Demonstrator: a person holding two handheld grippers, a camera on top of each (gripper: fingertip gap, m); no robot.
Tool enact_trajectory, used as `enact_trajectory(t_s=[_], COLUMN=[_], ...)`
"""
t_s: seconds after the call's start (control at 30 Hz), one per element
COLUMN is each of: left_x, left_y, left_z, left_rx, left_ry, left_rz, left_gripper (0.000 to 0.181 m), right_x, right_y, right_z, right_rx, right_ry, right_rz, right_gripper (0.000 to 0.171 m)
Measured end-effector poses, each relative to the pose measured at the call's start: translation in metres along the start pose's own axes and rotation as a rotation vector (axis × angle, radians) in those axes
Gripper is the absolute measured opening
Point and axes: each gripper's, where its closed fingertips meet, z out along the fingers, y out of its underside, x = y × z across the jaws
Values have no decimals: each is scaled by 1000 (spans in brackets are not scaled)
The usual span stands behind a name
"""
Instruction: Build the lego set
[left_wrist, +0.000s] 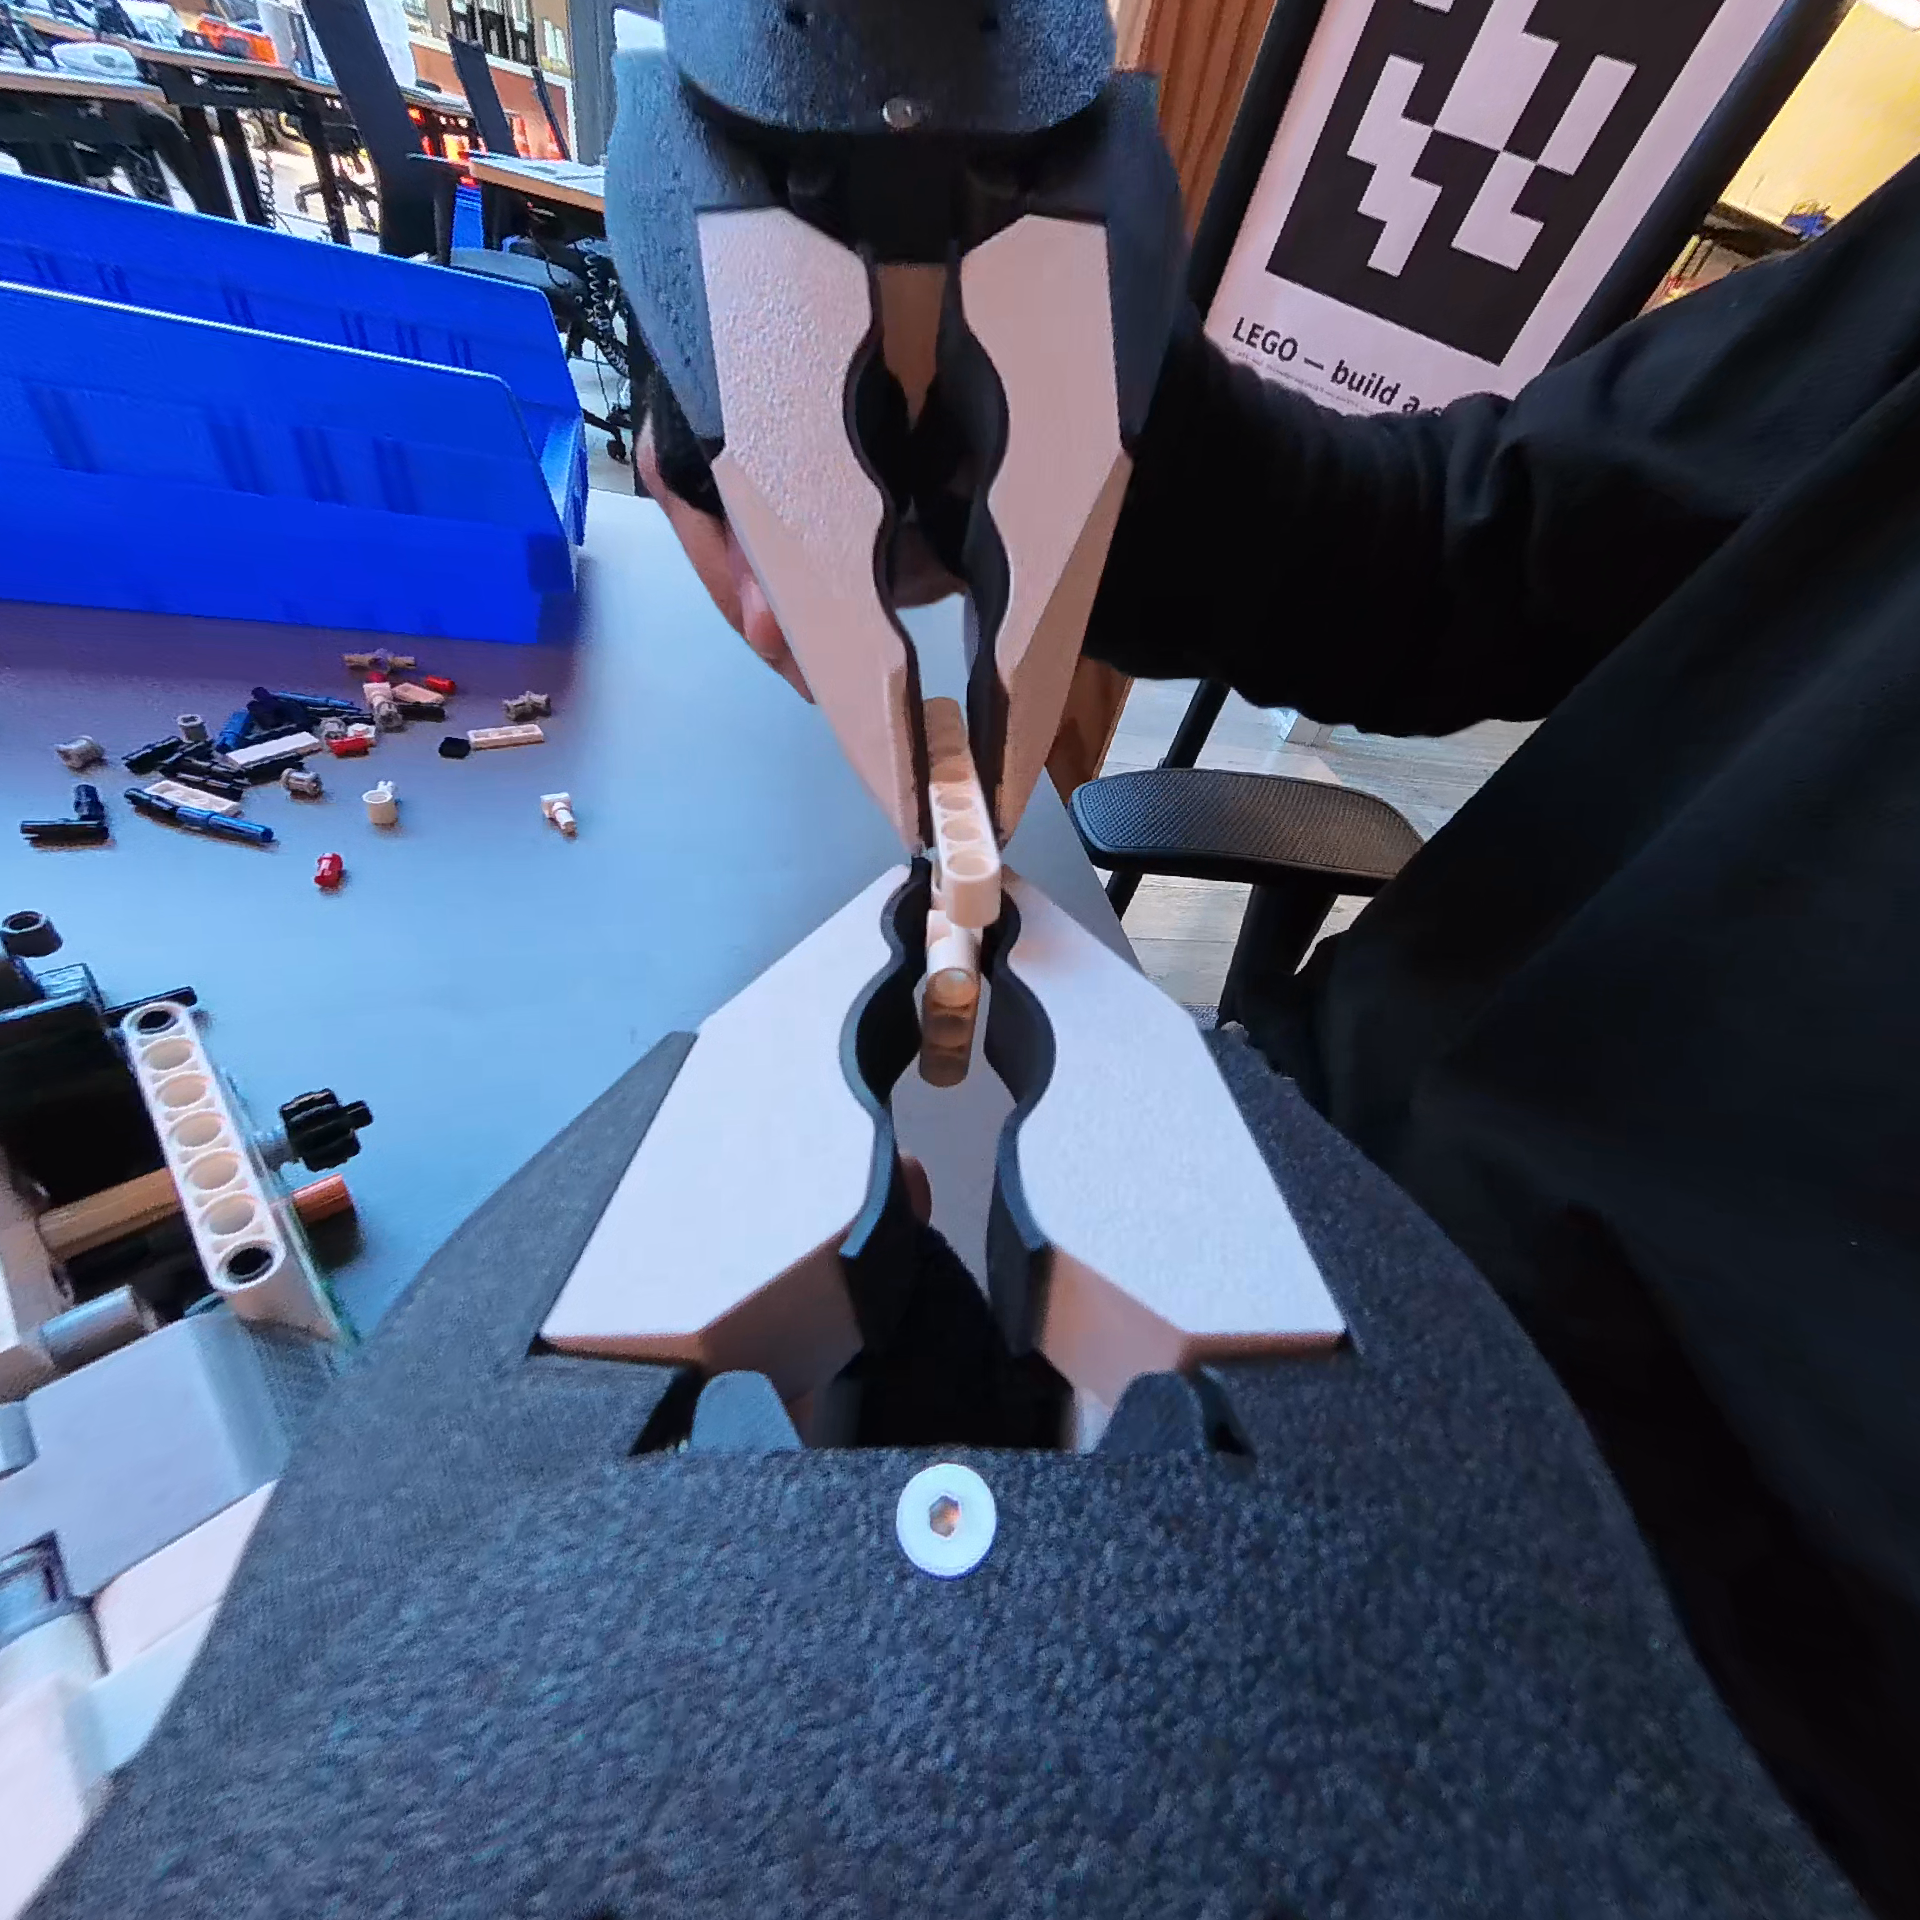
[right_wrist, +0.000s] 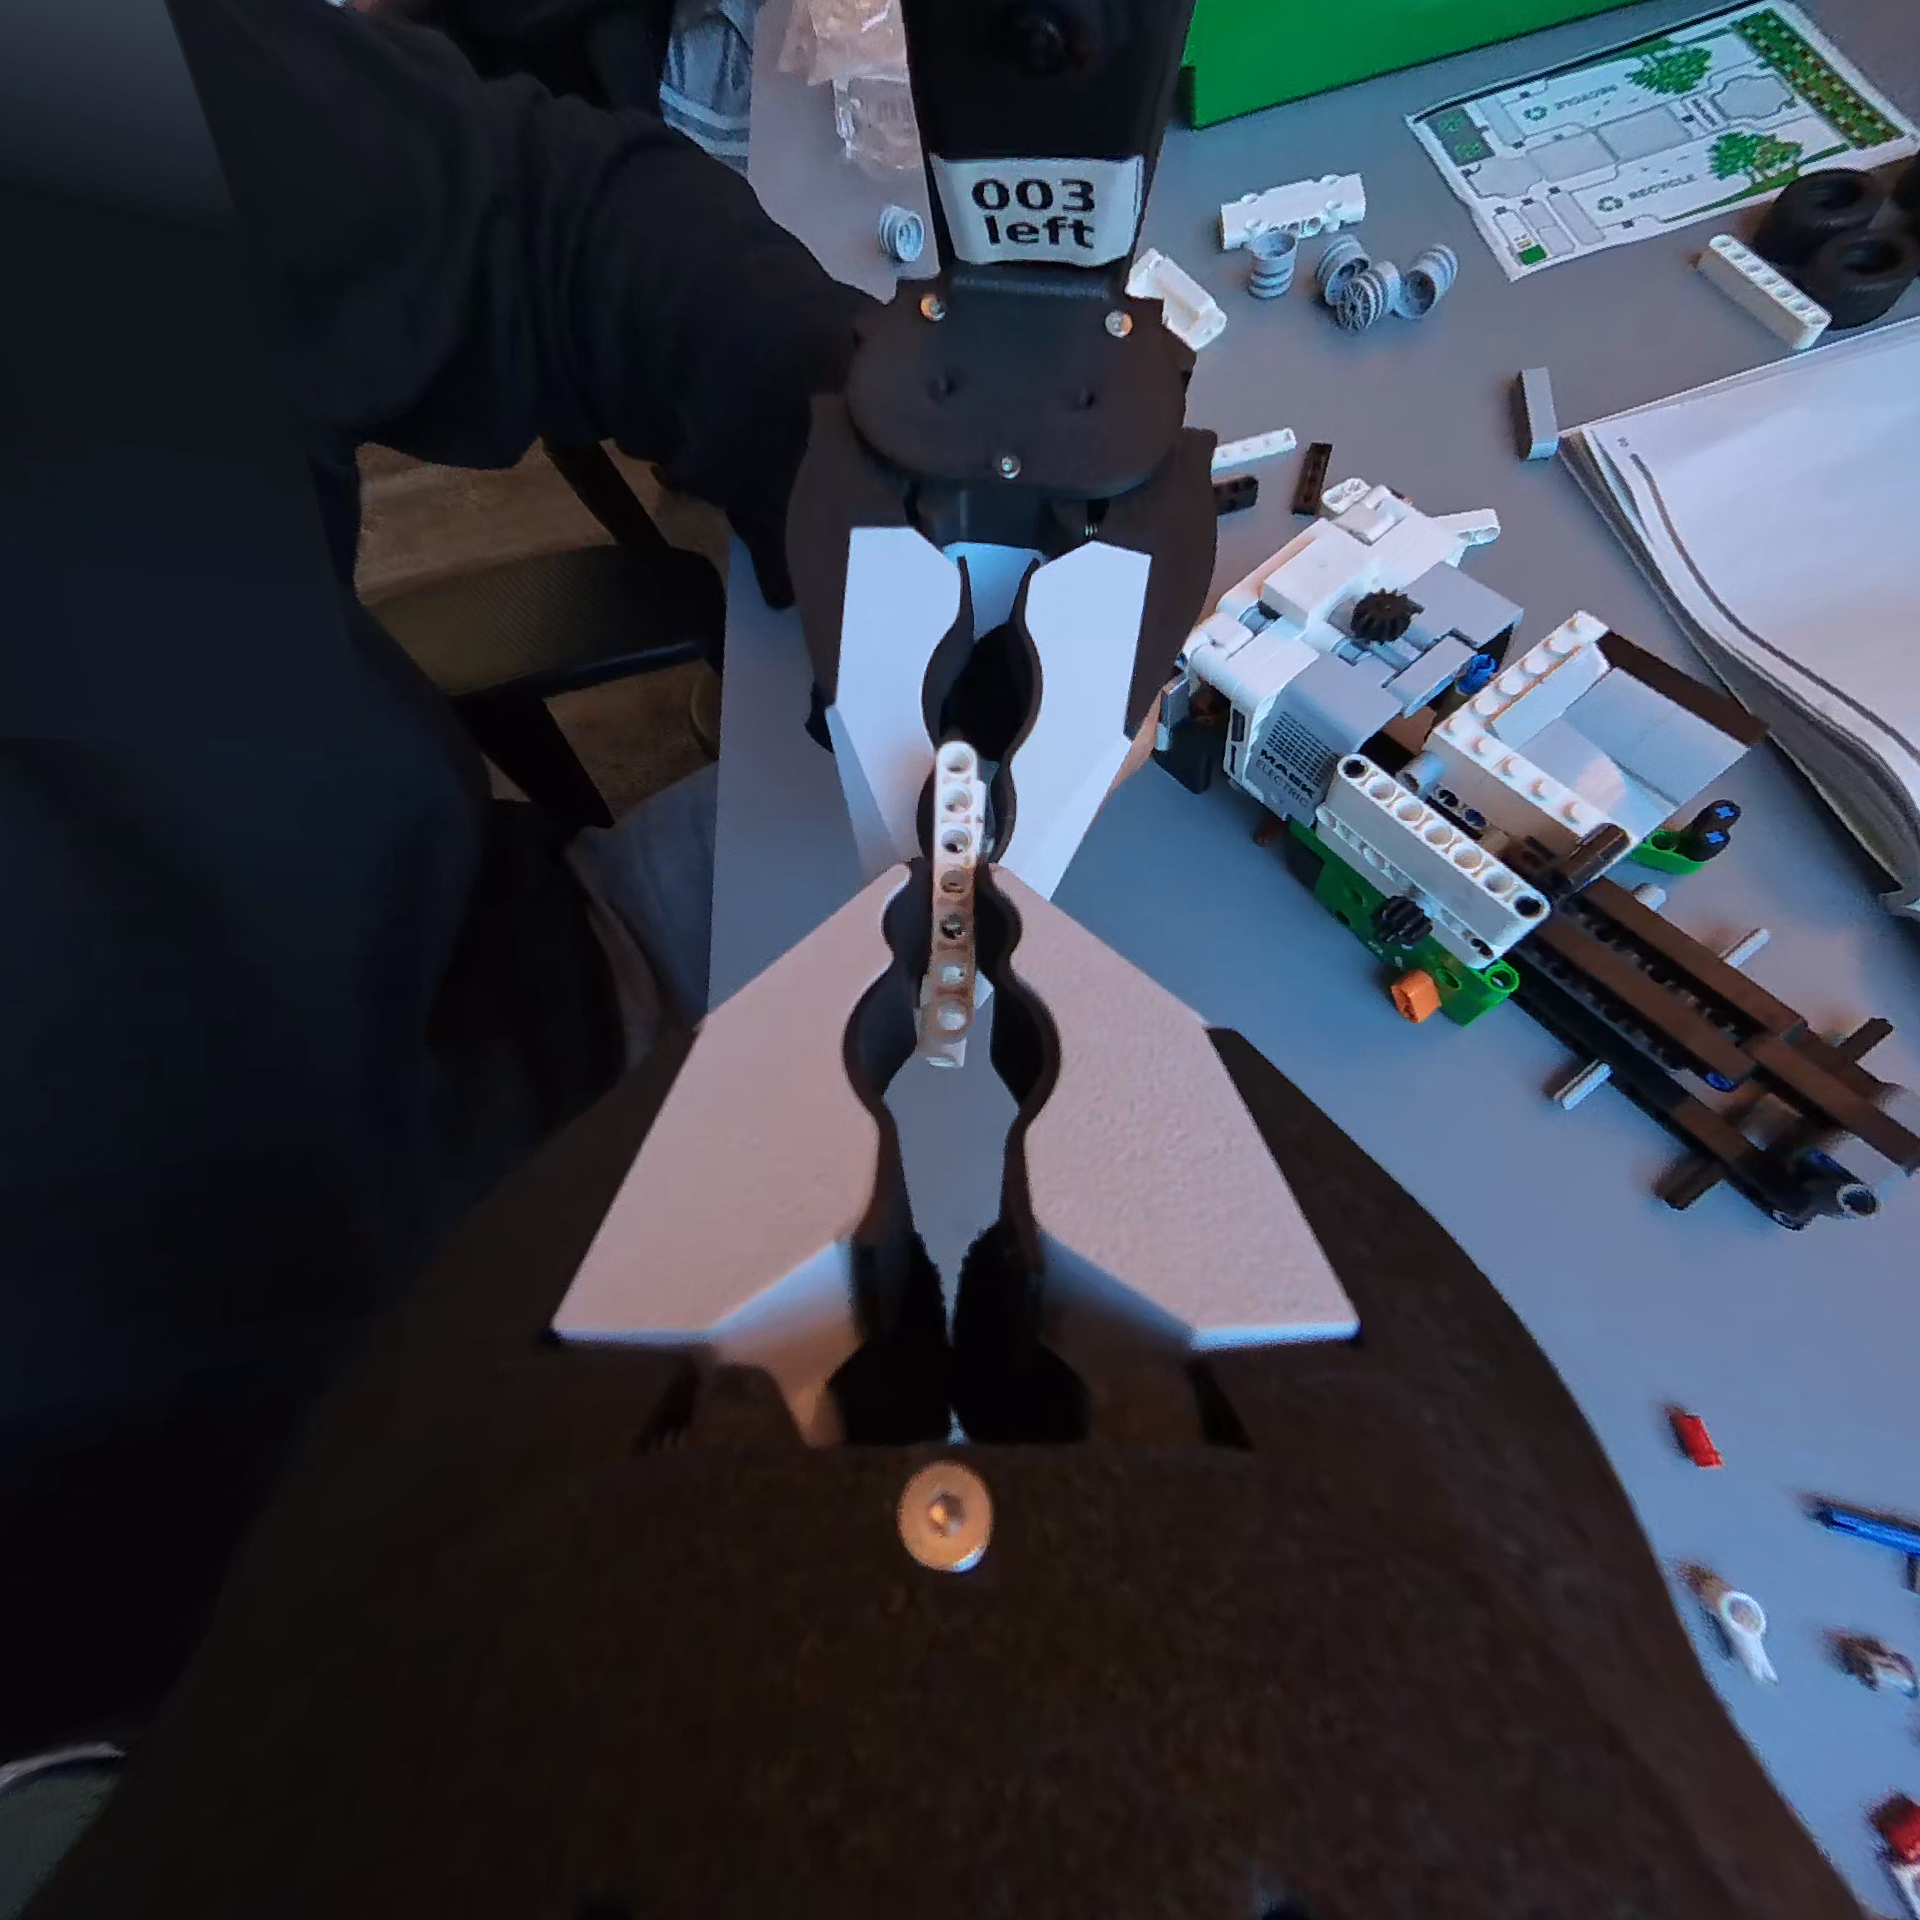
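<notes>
left hand-held gripper (left_wrist: 961, 883) and right hand-held gripper (right_wrist: 951, 883) clamp white beam (right_wrist: 954, 904); truck model (right_wrist: 1455, 790) beside; loose parts (left_wrist: 260, 748) apart

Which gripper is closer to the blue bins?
Left. The left gripper has the blue bins beyond it across the table. The right gripper is opposite, tip to tip, and its view shows no bins.

A grey table (left_wrist: 623, 935) fills the left wrist view's lower left. A black mesh chair (left_wrist: 1236, 831) sits at centre right on pale wood floor (left_wrist: 1174, 925). Desks (left_wrist: 208, 94) and dark chairs (left_wrist: 353, 114) stand upper left.
</notes>
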Motion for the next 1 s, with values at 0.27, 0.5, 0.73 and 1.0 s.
enact_trajectory(t_s=[0.27,0.5,0.73,1.0], left_x=[-4,-3,-3,1], left_y=[2,6,9,3], left_z=[1,2,3,4], left_rx=[-9,-37,-54,-17], left_ry=[-51,-49,-25,-8], left_rz=[32,31,-17,-5], left_gripper=[5,5,4,5], right_x=[0,0,2,-1], right_y=[4,8,14,6], right_z=[2,3,4,-1], right_rx=[-3,-16,-91,-87], right_ry=[-18,-2,88,99], right_rz=[55,50,-44,-28], right_gripper=[8,8,8,7])
